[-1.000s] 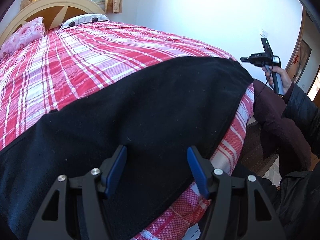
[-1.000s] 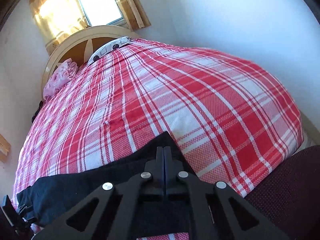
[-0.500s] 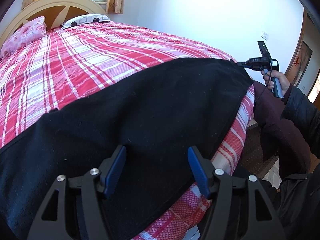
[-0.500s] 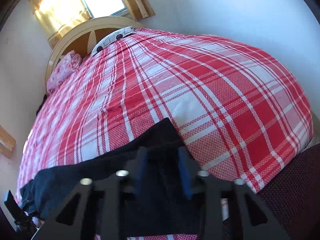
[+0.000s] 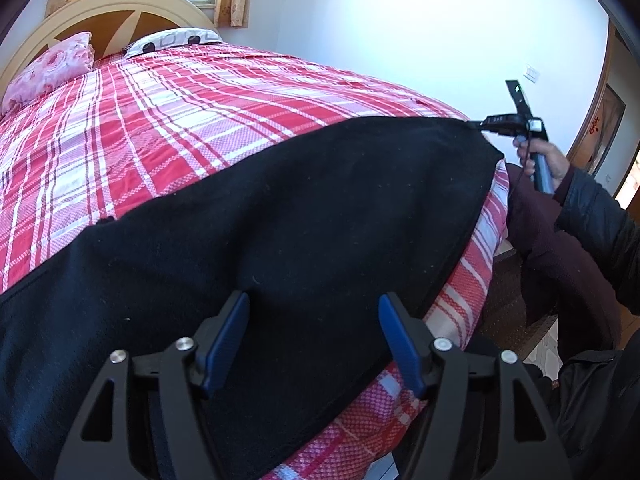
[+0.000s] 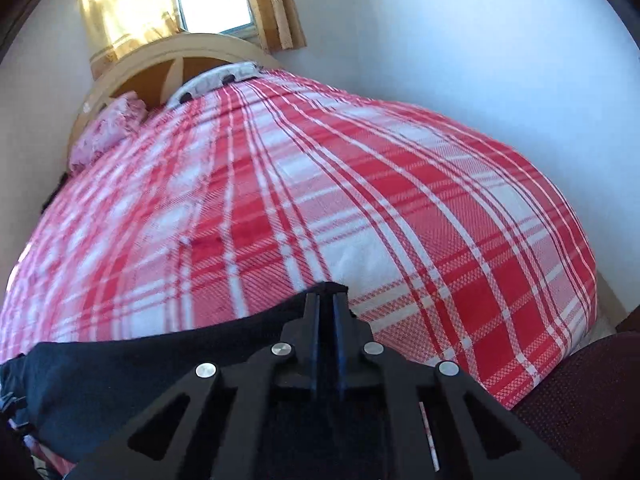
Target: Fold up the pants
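Black pants [image 5: 304, 216] lie spread along the near edge of the bed on a red and white plaid cover. My left gripper [image 5: 314, 308] is open, its blue fingers hovering just over the pants' middle, holding nothing. In the left wrist view my right gripper [image 5: 476, 123] is at the pants' far right corner. In the right wrist view the right gripper [image 6: 326, 298] has its jaws nearly together on that corner of the black pants [image 6: 140, 376].
The plaid bed [image 5: 200, 112] stretches away to a wooden headboard [image 5: 120, 16] with a pink pillow [image 5: 48, 72] and a patterned pillow [image 5: 172, 40]. A white wall runs along the bed's right side. A dark maroon seat [image 6: 592, 392] is beside the bed corner.
The right gripper opened half a second ago, then closed again on the pants' corner and shifted up the bed. The left gripper stayed open over the pants.
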A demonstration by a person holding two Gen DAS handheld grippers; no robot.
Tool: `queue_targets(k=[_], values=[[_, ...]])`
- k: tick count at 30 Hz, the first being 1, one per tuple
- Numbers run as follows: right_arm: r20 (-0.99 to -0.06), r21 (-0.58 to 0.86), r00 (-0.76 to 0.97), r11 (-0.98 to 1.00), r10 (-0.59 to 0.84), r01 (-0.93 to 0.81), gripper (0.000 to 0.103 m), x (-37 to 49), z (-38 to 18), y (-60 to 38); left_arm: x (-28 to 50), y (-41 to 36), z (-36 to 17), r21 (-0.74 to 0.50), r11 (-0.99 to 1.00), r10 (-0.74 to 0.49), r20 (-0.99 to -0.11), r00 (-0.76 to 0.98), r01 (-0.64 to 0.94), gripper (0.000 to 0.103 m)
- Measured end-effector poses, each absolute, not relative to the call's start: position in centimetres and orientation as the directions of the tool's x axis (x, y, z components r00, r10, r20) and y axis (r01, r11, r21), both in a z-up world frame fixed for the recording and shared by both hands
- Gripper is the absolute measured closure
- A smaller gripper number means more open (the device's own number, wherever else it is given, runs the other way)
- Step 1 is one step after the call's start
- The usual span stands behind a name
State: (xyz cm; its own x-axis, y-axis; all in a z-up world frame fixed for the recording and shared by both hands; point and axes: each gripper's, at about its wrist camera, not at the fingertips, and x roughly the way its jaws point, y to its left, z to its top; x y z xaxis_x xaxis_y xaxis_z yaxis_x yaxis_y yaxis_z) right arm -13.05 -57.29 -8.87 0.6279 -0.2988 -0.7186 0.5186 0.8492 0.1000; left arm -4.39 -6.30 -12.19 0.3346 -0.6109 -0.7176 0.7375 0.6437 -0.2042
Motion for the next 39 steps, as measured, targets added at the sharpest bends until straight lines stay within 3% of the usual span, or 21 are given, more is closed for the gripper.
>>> queue_targets(k=[3,4,5,7,9,11,14,18,22,33,36,39], values=[[-0.711,0.120,0.640,0.846,-0.292,0.519,0.096,-13.6,-8.7,-57.1,-4.7,-6.3,-12.0,-0.192,0.642,-0.607,-0.719,0.339,0.742,0.031],[-0.712,0.109,0.635,0.845,-0.300,0.523,0.090,-13.7,-8.4,-56.7,-4.7,-6.2,-11.9,-0.197,0.640,-0.611,-0.717,0.336,0.743,0.031],[-0.711,0.085,0.624,0.841,-0.325,0.534,0.076,-14.0,-7.9,-56.2,-4.8,-6.1,-11.7,-0.203,0.638,-0.616,-0.713,0.334,0.743,0.031],[-0.671,-0.006,0.614,0.831,-0.416,0.557,0.063,-14.9,-6.2,-54.2,-4.8,-6.2,-11.6,-0.211,0.634,-0.624,-0.708,0.331,0.744,0.031],[-0.641,-0.026,0.639,0.844,-0.425,0.536,0.062,-15.8,-4.7,-51.6,-4.9,-6.4,-11.6,-0.215,0.629,-0.630,-0.703,0.329,0.747,0.031],[-0.641,0.038,0.687,0.880,-0.342,0.474,0.062,-16.2,-4.2,-49.4,-5.1,-6.9,-11.7,-0.219,0.619,-0.641,-0.695,0.324,0.754,0.030],[-0.659,0.170,0.746,0.947,-0.095,0.272,0.062,-15.7,-4.8,-43.7,-5.6,-7.6,-11.7,-0.217,0.612,-0.650,-0.686,0.327,0.761,0.022],[-0.701,0.155,0.713,0.981,0.024,0.119,0.062,-14.9,-7.3,-37.7,-6.0,-7.7,-11.7,-0.213,0.609,-0.652,-0.683,0.329,0.764,0.022],[-0.790,0.168,0.612,0.974,0.041,0.151,0.062,-14.3,-12.1,-37.0,-6.1,-7.4,-12.0,-0.196,0.617,-0.640,-0.688,0.341,0.762,0.022],[-0.720,0.265,0.687,0.953,0.095,0.146,0.061,-15.8,-10.6,-37.8,-7.0,-7.5,-10.3,-0.196,0.610,-0.671,-0.642,0.370,0.768,0.022],[-0.771,0.222,0.631,0.964,0.083,0.145,0.059,-15.3,-12.2,-36.8,-7.0,-8.5,-11.4,-0.182,0.611,-0.649,-0.672,0.357,0.770,0.022],[-0.761,0.170,0.648,0.975,0.037,0.144,0.059,-15.5,-12.4,-35.9,-7.6,-9.0,-11.8,-0.135,0.622,-0.622,-0.683,0.382,0.771,0.022]])
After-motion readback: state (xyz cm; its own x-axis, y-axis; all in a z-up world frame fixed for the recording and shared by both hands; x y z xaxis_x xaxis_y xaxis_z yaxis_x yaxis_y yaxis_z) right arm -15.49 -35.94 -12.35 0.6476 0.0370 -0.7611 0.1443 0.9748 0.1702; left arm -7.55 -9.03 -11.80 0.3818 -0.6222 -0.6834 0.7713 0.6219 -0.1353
